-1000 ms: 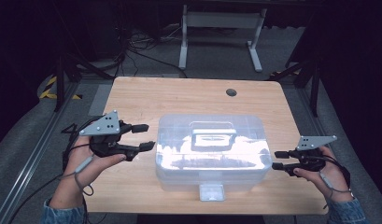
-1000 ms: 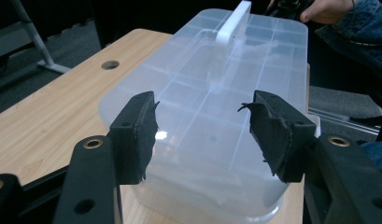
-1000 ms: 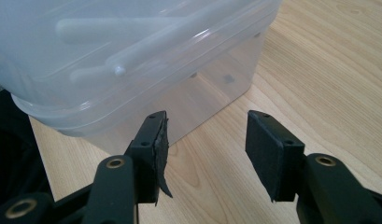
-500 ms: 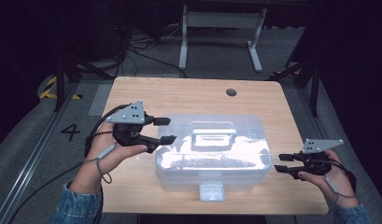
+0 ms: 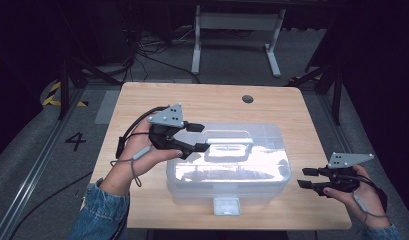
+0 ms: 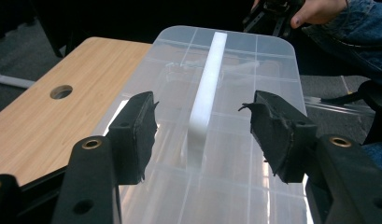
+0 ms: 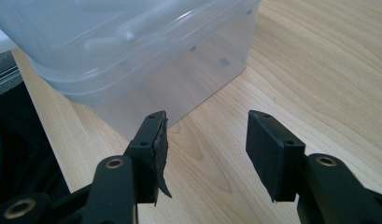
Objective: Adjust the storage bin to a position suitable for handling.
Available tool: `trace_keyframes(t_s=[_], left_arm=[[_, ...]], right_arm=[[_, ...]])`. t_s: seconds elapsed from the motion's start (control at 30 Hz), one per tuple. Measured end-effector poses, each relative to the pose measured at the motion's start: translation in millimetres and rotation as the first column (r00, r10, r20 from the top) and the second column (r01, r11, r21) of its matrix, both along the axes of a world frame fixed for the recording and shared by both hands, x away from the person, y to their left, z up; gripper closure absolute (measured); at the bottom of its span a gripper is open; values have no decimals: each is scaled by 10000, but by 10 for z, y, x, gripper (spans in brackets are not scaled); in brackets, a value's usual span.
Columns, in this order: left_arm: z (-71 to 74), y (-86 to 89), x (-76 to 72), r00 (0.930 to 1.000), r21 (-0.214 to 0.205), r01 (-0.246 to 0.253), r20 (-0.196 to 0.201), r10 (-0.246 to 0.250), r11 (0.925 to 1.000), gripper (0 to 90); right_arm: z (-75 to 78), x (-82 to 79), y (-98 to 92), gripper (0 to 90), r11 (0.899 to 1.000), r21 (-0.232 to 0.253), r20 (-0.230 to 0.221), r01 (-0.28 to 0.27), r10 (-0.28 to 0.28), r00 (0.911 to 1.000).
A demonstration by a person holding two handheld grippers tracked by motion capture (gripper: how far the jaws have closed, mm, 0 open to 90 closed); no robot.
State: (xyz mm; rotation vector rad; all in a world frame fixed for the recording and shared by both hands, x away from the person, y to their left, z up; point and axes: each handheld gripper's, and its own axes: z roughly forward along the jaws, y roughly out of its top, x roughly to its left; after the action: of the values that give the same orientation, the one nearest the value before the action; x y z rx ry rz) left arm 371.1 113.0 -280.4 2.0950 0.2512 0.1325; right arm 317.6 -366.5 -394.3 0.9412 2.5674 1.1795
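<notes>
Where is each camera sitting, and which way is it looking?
High view: sits above the person's side, looking forward and down on the table; both forearms, the left gripper and the right gripper show.
Left gripper view: rides on the left gripper, looking along the clear box lid and its handle; open jaws, plus the other hand.
Right gripper view: rides on the right gripper, looking at the box's side; open jaws.
All views share the box.

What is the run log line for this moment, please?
left gripper: open, over box handle | right gripper: open, beside clear storage box | lid: closed
</notes>
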Motion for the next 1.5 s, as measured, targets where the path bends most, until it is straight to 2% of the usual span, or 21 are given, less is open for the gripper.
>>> trace_keyframes(t_s=[0.4, 0.53, 0.6, 0.7, 0.8, 0.93, 1.0, 1.03, 1.13, 1.27, 1.37, 1.43, 1.5], left_arm=[[-113, -318, 138, 9997, 755, 243, -120, -235, 9968, 424], [-143, -387, 156, 9994, 871, 326, -161, -313, 9957, 421], [-172, -444, 170, 9993, 1165, 380, -108, -370, 9925, 421], [-192, -473, 174, 9992, 1280, 334, -240, -306, 9912, 424], [-197, -498, 189, 9994, 1461, 294, -218, -265, 9888, 479], [-195, -497, 187, 9987, 1710, 388, -400, -325, 9845, 638], [-190, -497, 176, 9968, 1654, 593, -636, -493, 9844, 733], [-182, -499, 172, 9975, 1700, 582, -493, -505, 9837, 747], [-165, -506, 167, 9978, 1843, 640, -299, -595, 9808, 753], [-145, -509, 182, 9979, 1916, 635, -269, -594, 9794, 758], [-98, -506, 212, 9991, 1824, 388, 115, -416, 9825, 755], [-75, -498, 246, 9997, 1637, 251, -12, -253, 9862, 752], [-52, -502, 280, 9996, 1667, 258, -121, -241, 9857, 750]], right_arm=[[-32, -39, -16, 490, 10000, -42, -85, 74, -75, 9999], [-34, -38, -6, 490, 10000, -33, -97, 39, -40, 9999], [-37, -38, -2, 490, 10000, -22, -129, 31, -31, 9999], [-43, -36, 0, 490, 10000, -41, -143, 10, -11, 9999], [-52, -35, 2, 490, 10000, -55, -145, -5, 4, 9999], [-50, -38, 1, 490, 10000, -37, -150, -1, 0, 9999], [-51, -37, 0, 490, 10000, -37, -141, -9, 9, 9999], [-53, -37, 1, 490, 10000, -52, -143, -5, 4, 9999], [-57, -37, 5, 490, 10000, -61, -185, 2, -3, 9998], [-59, -39, 6, 491, 10000, -74, -186, -21, 20, 9998], [-62, -40, 1, 491, 10000, -49, -187, -17, 16, 9998], [-58, -44, -2, 491, 10000, -14, -208, -26, 25, 9998], [-52, -48, -5, 492, 10000, 10, -155, -42, 42, 9999]])
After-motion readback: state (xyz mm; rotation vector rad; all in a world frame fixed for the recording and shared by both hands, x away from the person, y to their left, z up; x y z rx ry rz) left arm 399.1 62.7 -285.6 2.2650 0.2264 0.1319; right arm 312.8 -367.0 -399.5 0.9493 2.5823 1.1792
